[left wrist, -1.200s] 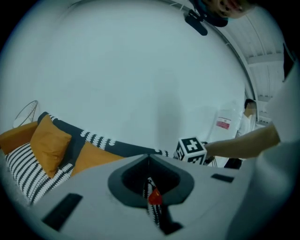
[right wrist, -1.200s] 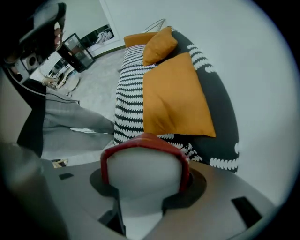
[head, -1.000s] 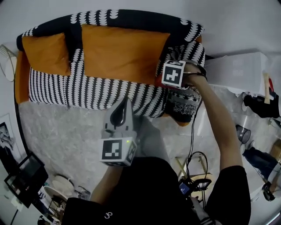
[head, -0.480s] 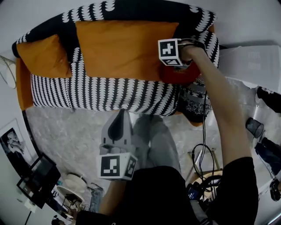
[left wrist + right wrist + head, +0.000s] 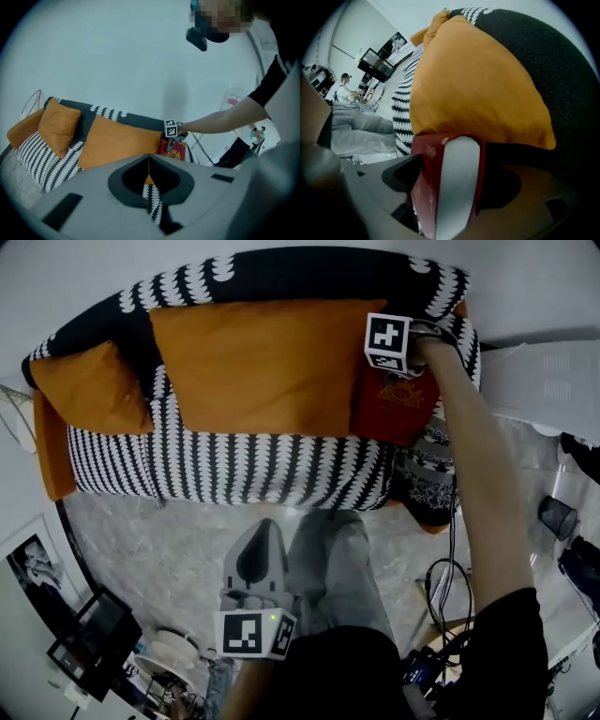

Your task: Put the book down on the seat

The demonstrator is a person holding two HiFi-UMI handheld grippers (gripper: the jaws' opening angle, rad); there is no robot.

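A red book (image 5: 398, 409) rests on the right end of the black-and-white patterned sofa seat (image 5: 234, 465), against the big orange cushion (image 5: 253, 362). My right gripper (image 5: 403, 371) reaches over its far end. In the right gripper view the book (image 5: 450, 187) stands edge-on between the jaws of that gripper (image 5: 450, 157). The jaws are opening, with dark gaps on both sides of the book. My left gripper (image 5: 265, 526) hangs low over the floor by the person's legs, its jaws together and holding nothing. The left gripper view shows the same closed tips (image 5: 149, 161) and the distant book (image 5: 176, 151).
A smaller orange cushion (image 5: 84, 390) leans at the sofa's left end. A dark patterned bag (image 5: 431, 484) sits on the floor under the sofa's right end, and a white cabinet (image 5: 553, 381) stands beyond it. Cables (image 5: 450, 587) trail at the right, and a monitor (image 5: 94, 643) stands at lower left.
The right gripper carried the red book from the sofa's right front corner up onto the seat beside the big cushion. The left gripper dropped lower in the view.
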